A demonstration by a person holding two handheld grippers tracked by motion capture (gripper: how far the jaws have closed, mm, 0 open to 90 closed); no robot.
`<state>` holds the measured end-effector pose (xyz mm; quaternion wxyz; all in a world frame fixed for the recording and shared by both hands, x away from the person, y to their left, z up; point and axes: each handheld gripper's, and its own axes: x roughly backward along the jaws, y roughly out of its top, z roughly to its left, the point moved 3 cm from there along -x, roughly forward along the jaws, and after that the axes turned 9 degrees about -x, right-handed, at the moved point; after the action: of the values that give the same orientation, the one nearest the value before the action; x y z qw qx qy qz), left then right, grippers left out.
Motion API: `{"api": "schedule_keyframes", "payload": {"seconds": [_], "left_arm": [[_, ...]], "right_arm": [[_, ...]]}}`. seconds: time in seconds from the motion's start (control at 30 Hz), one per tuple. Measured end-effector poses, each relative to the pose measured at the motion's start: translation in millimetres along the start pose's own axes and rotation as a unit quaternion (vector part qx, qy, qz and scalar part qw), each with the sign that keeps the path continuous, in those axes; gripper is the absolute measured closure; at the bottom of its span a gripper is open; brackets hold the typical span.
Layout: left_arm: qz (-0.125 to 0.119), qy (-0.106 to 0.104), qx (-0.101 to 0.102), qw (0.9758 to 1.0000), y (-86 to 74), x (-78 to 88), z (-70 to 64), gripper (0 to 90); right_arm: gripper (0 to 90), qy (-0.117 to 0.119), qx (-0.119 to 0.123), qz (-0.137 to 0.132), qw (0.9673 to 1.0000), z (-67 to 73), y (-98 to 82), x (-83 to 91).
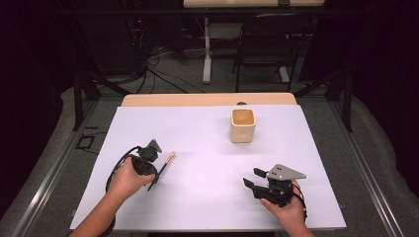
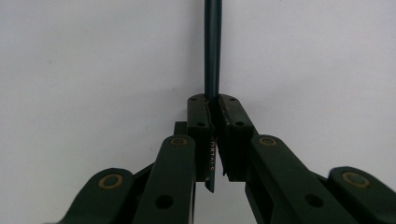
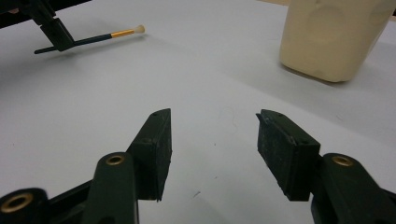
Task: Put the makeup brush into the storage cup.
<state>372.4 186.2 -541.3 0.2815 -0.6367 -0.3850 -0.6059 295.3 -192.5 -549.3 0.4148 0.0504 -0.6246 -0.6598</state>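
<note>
One dark pencil (image 3: 88, 40), gold-banded, pale-tipped.

Left tool (image 2: 215, 112) clamped on a dark pencil (image 2: 213, 51), apparently above white table (image 2: 93, 70)

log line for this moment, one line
left gripper: shut on pencil | right gripper: open, empty, over white table | cream cup: upright, untouched

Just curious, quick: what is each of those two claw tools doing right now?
Left gripper: closed on the pencil.
Right gripper: jaws open, holding nothing.
</note>
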Motion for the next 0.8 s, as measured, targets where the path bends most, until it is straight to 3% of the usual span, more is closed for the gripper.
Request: {"api": "schedule_keyframes", "payload": {"seconds": [0.8], "left_arm": [[-0.066,-0.016,0.004,0.9977,-4.9,15.2,5.8,84.0]], "right_arm": [[44.7,0.002,-0.004,-0.005,1.0000,0.8,-0.4,-1.7]]}}
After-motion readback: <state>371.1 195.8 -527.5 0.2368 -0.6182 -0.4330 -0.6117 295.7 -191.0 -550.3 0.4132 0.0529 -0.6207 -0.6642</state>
